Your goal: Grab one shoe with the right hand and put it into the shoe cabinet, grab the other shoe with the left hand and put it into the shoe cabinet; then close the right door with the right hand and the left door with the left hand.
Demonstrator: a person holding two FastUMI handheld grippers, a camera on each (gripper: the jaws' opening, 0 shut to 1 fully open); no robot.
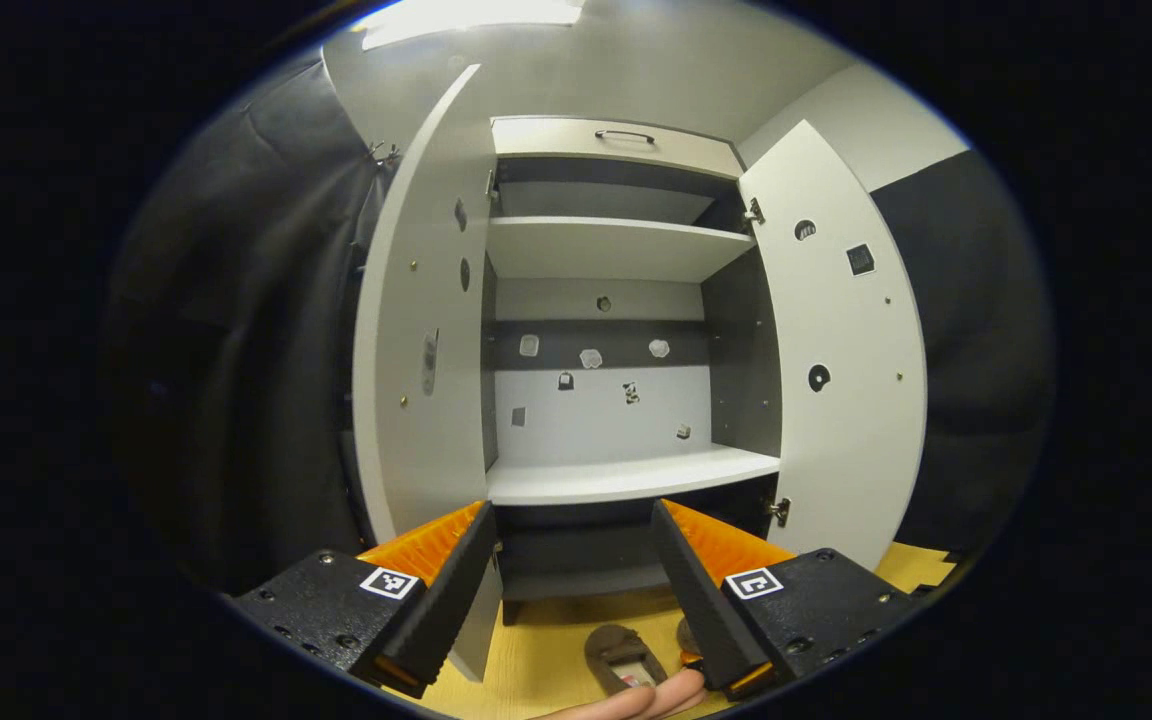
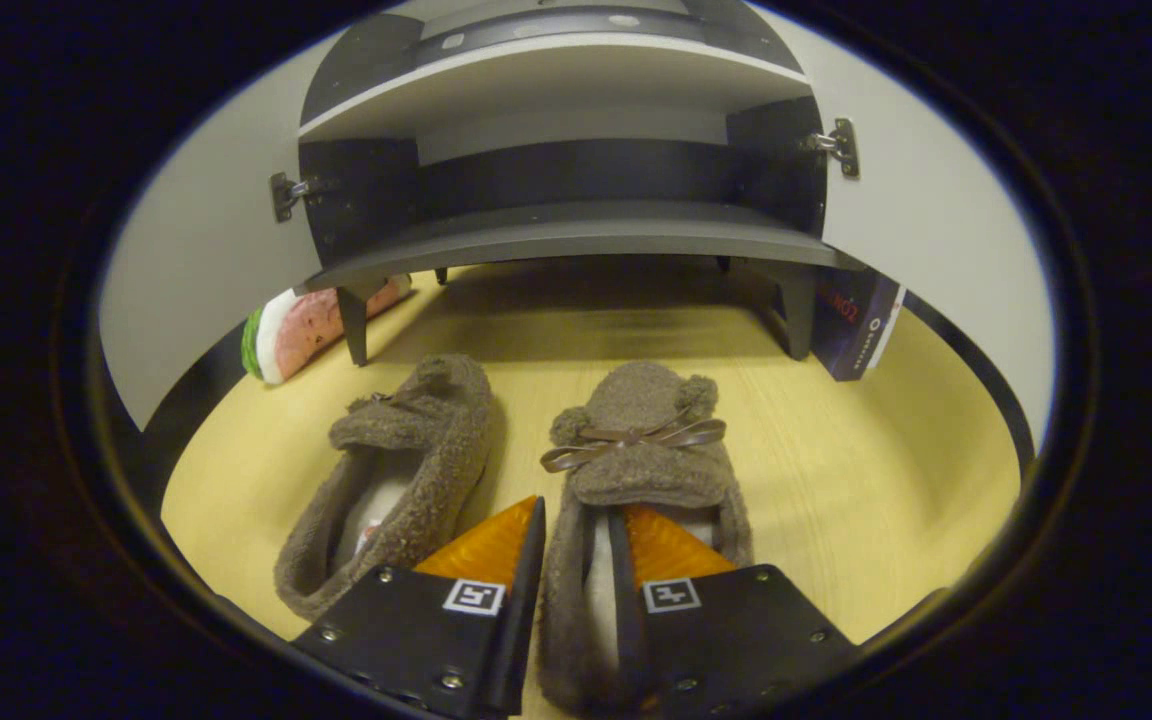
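**Right gripper on one slipper, cabinet open**

Right gripper pinches the left wall of the bowed slipper; its mate lies just beside it. Left gripper hangs wide, facing the shoe cabinet, doors open, shelves bare.

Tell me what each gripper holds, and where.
Right gripper grips the right slipper by its left side wall. Left gripper holds nothing.

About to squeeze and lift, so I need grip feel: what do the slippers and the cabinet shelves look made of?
The slippers look like soft, fuzzy brown fleece, judging by the nubbly curled pile, with a smooth satin-like ribbon bow. The cabinet shelves look like matte white laminated board: flat, even, with straight edges. Both are judged by look alone.
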